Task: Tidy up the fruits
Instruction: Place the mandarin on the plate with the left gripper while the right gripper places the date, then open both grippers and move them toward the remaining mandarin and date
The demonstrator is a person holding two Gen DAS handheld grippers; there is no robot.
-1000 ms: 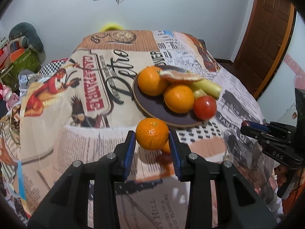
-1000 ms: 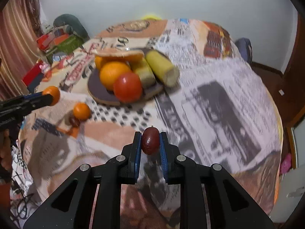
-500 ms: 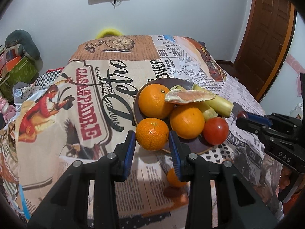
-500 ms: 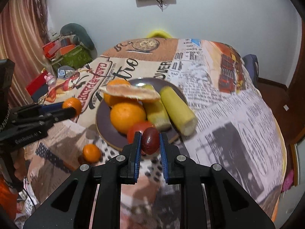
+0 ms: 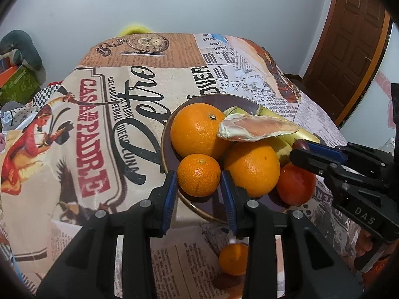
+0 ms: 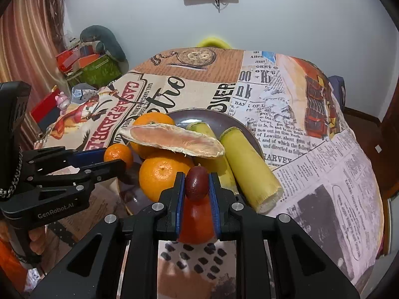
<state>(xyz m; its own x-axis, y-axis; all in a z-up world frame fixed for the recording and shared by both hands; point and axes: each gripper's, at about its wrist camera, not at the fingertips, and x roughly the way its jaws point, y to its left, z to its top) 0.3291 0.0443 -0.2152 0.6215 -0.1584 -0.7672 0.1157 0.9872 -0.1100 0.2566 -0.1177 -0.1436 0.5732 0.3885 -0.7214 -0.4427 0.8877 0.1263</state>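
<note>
My left gripper (image 5: 199, 177) is shut on a small mandarin (image 5: 198, 175) and holds it over the near rim of the dark plate (image 5: 166, 134). My right gripper (image 6: 197, 183) is shut on a dark red grape-like fruit (image 6: 196, 183), just above the tomato (image 6: 197, 221) at the plate's near edge. The plate (image 6: 212, 118) holds two oranges (image 5: 197, 129) (image 5: 251, 168), a tomato (image 5: 295, 185), a pomelo slice (image 5: 256, 130) and two yellow-green stalk pieces (image 6: 249, 167). The left gripper with its mandarin (image 6: 118, 155) also shows in the right wrist view.
Another small mandarin (image 5: 233, 259) lies on the printed tablecloth (image 5: 99, 124) below the left gripper. Boxes and toys (image 6: 84, 67) stand on the floor at the left. A wooden door (image 5: 349, 37) is at the right. The table edge drops off at the right (image 6: 369, 199).
Both grippers have moved forward to the plate with their fruit. The left one now holds the mandarin over the plate rim; the right one now holds the red fruit above the tomato.
</note>
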